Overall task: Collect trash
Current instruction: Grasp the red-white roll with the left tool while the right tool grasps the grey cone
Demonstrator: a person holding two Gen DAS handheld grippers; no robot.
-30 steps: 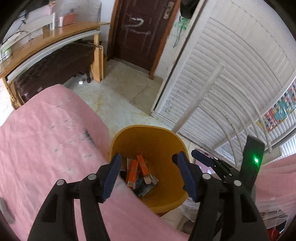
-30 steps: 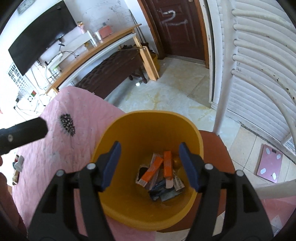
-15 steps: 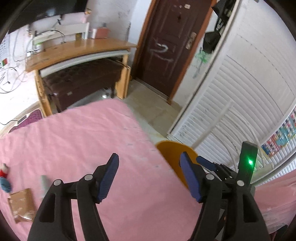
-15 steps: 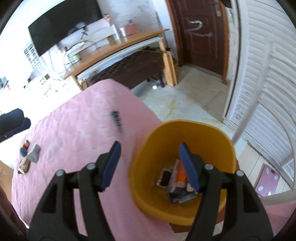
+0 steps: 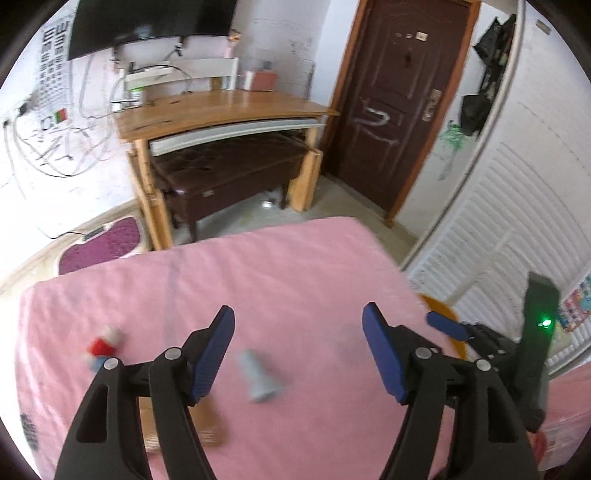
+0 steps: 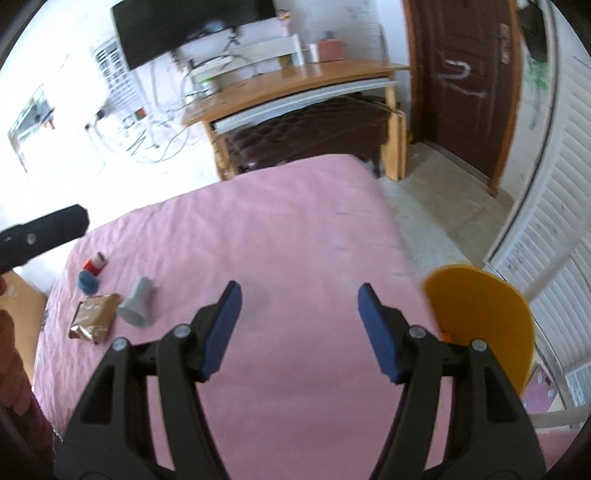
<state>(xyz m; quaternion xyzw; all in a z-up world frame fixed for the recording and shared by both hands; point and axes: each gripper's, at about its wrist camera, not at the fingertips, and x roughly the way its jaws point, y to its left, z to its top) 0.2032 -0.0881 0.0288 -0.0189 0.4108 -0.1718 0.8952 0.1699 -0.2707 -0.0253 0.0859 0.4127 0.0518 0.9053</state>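
Four bits of trash sitting on the pink cover (image 6: 280,221), all bunched well away from the yellow bin (image 6: 484,314), which pokes out past the cover's right edge. Grey cone-shaped piece (image 6: 137,302) closest to the bin, lying on its side with the wide end toward the camera and the narrow neck pointing away toward the far edge, long axis running roughly near-to-far. Brown foil packet (image 6: 94,316) touching or just beside it on the side away from the bin, flat, crinkled end facing the camera. Red-and-white scrap (image 6: 95,263) and blue lump (image 6: 88,281) just beyond the packet, further still from the bin. Nothing lying between the trash and the bin, just bare cover.

Room behind: wooden desk (image 5: 221,110) with a dark padded bench (image 5: 229,173) tucked under, TV (image 5: 147,22) on the wall, brown door (image 5: 402,103), white louvred panels (image 6: 554,221) behind the bin.

Left gripper (image 5: 298,350) spreading wider over the cone, nothing between the jaws. Right gripper (image 6: 300,325) held wide and empty over bare cover beside the bin.
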